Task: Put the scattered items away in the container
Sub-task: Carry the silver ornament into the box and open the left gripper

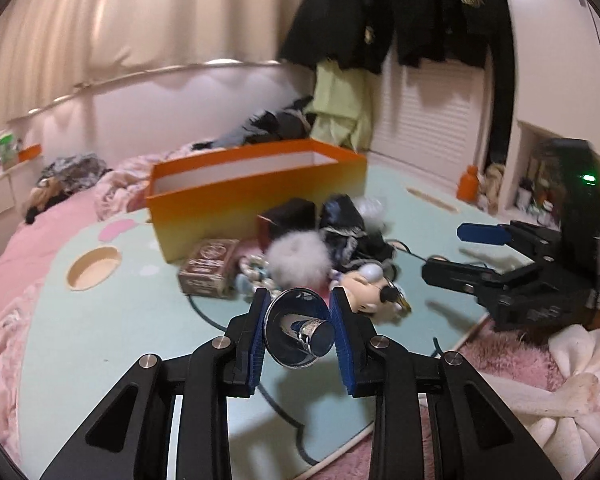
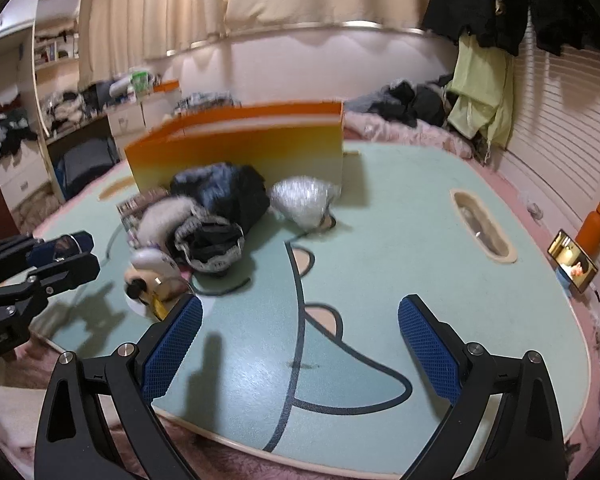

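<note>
The left hand-held gripper (image 1: 299, 330) clamps a shiny chrome funnel-shaped piece (image 1: 300, 332), in front of the orange box (image 1: 256, 192); the right hand-held gripper (image 2: 300, 344) gapes wide, empty.

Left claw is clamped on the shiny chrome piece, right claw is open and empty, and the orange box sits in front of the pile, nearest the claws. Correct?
Not quite. The orange box stands behind the pile, on its far side from the claws, as the left wrist view shows. The rest holds: the left claw grips the chrome piece, and the right claw is open and empty.
</note>
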`<state>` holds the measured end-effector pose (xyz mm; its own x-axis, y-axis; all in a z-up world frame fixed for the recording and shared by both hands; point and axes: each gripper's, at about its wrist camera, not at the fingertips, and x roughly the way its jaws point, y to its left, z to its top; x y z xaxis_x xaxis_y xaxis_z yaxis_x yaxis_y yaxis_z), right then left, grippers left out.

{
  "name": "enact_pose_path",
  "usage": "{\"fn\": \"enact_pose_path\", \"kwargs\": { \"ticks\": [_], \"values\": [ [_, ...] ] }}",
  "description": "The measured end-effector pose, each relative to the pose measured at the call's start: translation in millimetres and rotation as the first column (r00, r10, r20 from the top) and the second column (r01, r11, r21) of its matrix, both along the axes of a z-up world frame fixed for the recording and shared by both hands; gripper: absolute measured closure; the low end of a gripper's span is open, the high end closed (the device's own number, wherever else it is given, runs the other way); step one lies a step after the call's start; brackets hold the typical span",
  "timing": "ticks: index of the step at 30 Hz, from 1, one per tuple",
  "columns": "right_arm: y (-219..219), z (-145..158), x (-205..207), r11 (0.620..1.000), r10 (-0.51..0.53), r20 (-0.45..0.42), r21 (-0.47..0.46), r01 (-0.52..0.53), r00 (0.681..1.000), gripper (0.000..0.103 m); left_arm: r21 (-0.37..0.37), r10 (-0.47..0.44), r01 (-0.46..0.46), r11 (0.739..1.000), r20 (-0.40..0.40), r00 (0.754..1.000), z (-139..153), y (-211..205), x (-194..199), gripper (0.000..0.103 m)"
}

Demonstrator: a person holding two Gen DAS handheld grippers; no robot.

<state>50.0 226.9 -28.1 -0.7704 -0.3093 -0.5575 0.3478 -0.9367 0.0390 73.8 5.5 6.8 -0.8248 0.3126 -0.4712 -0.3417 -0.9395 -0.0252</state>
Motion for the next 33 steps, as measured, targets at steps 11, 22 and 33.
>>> {"fn": "enact_pose_path", "kwargs": {
  "ticks": [11,22,33],
  "values": [
    [-58.4,13.2,9.6,0.945,0.321,-0.004,0.068,-0.32,0.947,0.043,0.056,0.085,-0.084,0.995,-0.019,0.996,1.1,-23.1,4.7,0.074],
    [-82.0,-8.0,-14.4,0.91,0.403,0.134,0.047,-0.412,0.905,0.066,0.066,0.079,-0.078,0.995,-0.014,0.997,-0.6,-26.7,2.7,0.074],
    [-52.3,33.8,-2.1,0.902,0.417,0.009,-0.122,-0.413,0.909,0.066,0.121,0.092,-0.087,0.989,-0.036,0.995,27.9,-39.9,-9.4,0.074]
  ]
}}
